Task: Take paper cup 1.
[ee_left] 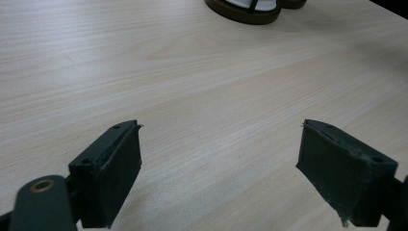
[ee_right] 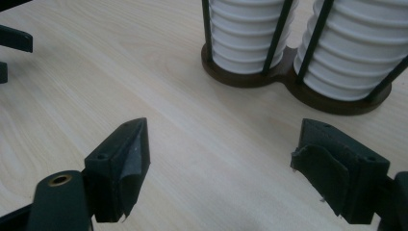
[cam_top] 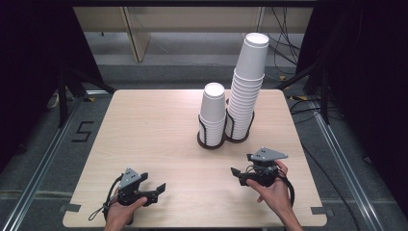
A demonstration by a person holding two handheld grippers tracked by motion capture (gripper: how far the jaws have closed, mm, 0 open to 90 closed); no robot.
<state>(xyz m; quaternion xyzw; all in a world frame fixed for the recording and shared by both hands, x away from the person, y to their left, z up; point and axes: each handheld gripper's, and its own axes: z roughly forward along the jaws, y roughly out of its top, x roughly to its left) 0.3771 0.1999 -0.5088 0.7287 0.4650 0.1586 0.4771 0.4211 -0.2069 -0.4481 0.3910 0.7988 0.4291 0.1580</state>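
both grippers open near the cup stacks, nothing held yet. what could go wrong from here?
1. The taller cup stack rises far above its dark holder and looks to lean a little; a sideways nudge from the right gripper could probably topple it.
2. The shorter cup stack stands right beside it, so a fall may take both.
3. The cups are tightly nested; pulling the top one might lift several at once. The left gripper is open too.
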